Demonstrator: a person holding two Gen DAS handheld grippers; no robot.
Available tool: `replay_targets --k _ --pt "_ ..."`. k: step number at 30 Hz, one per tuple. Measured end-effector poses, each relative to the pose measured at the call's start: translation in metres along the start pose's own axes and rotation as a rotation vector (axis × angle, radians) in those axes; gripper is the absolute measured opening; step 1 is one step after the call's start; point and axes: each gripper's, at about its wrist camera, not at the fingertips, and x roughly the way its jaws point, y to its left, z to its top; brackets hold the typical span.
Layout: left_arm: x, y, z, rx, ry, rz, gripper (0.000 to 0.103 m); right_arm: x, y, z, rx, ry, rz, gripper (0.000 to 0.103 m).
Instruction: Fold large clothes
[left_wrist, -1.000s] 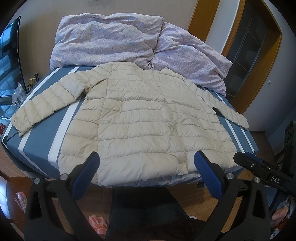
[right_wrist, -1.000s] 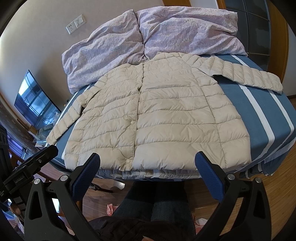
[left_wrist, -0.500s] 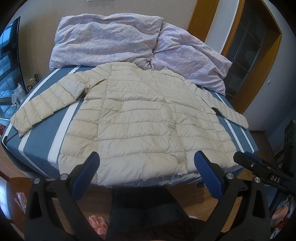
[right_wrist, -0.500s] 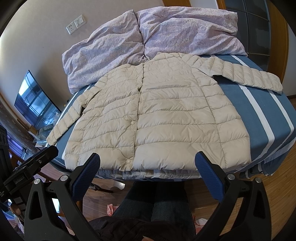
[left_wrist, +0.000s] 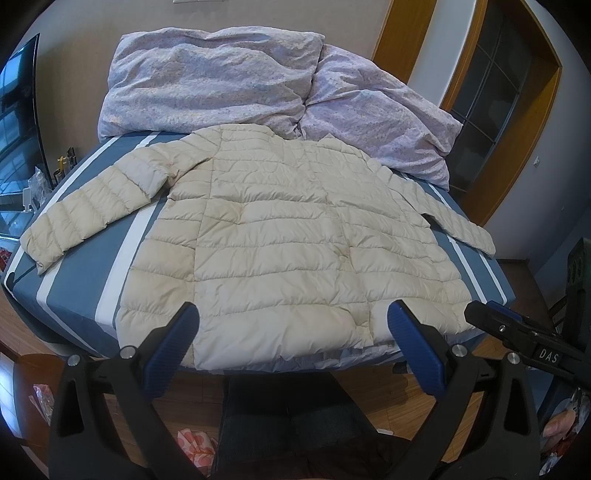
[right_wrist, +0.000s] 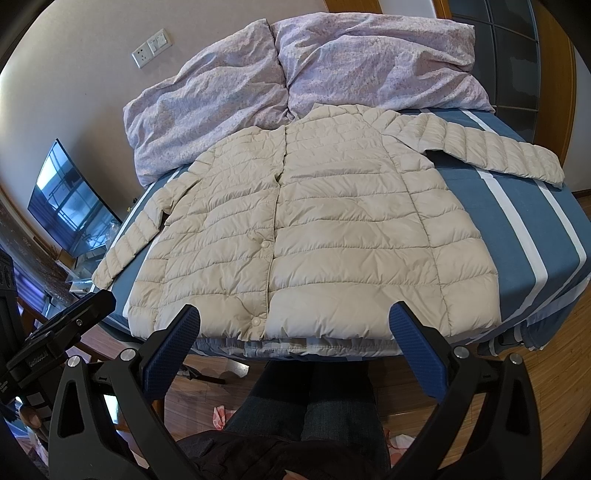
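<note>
A cream quilted puffer jacket (left_wrist: 291, 243) lies spread flat, front up, on a bed (left_wrist: 74, 291) covered with a blue sheet with white stripes. Its snap-button placket (right_wrist: 275, 236) runs down the middle, and its hem reaches the near edge of the mattress. Both sleeves are stretched out to the sides: one sleeve (left_wrist: 92, 206) angles toward the side of the bed nearest a dark TV screen (right_wrist: 70, 203), the other sleeve (right_wrist: 491, 147) toward the side with the wooden door frame (left_wrist: 524, 122). A crumpled lilac floral duvet (right_wrist: 295, 74) is piled at the head of the bed, touching the jacket's collar.

The left tongs (left_wrist: 293, 349) hang open, well spread, empty, just short of the hem above the wooden floor (left_wrist: 373, 398). The right tongs (right_wrist: 295, 350) are likewise wide open and hold nothing, level with the hem. The person's legs in dark trousers (right_wrist: 310, 406) stand at the foot of the bed, below the tongs.
</note>
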Motion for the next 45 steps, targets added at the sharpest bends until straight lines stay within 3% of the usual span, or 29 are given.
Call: replay_targets --k 32,39,45 --pt "0.012 0.005 0.009 0.000 0.014 0.014 0.101 0.014 -0.006 0.014 0.002 0.004 -0.019 0.102" --pt "0.059 0.023 0.035 -0.004 0.038 0.090 0.101 0.043 -0.044 0.048 0.068 -0.022 -0.092 0.102" --pt "0.107 0.043 0.064 0.003 0.031 0.203 0.101 0.071 -0.117 0.086 0.203 -0.042 -0.204 0.102"
